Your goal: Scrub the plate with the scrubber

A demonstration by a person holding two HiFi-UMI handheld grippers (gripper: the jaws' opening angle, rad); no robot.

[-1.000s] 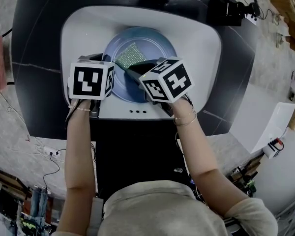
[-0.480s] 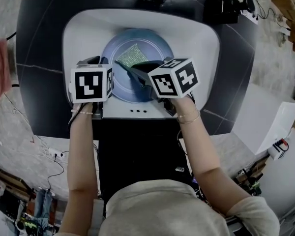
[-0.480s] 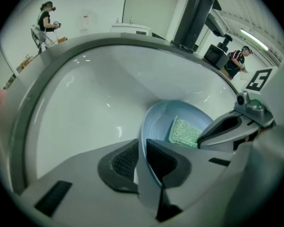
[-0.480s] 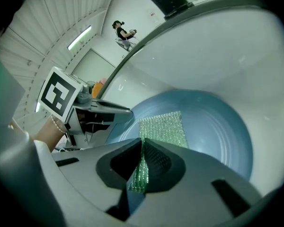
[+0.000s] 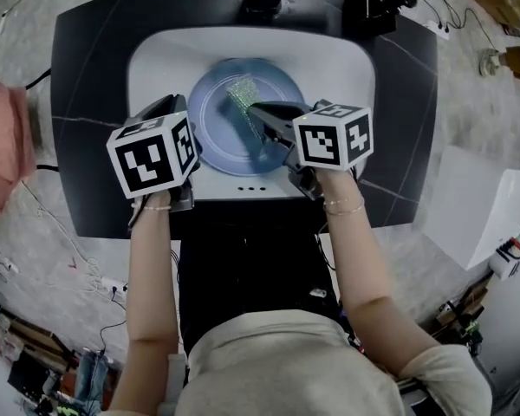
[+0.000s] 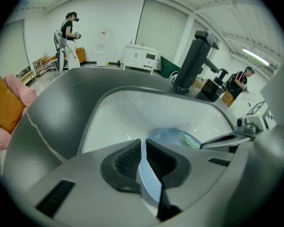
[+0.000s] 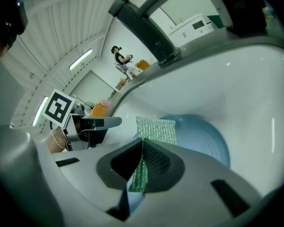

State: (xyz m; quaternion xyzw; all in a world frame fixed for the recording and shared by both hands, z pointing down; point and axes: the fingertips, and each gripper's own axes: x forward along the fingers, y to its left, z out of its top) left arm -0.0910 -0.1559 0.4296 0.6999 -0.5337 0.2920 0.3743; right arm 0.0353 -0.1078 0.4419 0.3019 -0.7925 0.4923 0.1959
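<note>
Blue plate (image 5: 218,141) in white sink (image 5: 156,59), left gripper (image 6: 143,148) clamped on its 8 o'clock rim; right gripper (image 7: 141,150), entering from 4 o'clock, pinches green mesh scrubber (image 5: 240,92), long axis 11-to-5, toward plate's 12 o'clock.

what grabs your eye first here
The left hand-held gripper and right hand-held gripper each carry a bold black-and-white marker cube over a white sink. The left one pinches the rim of a pale blue plate in the sink. The right one clamps a green mesh scrubber over the plate.
</note>
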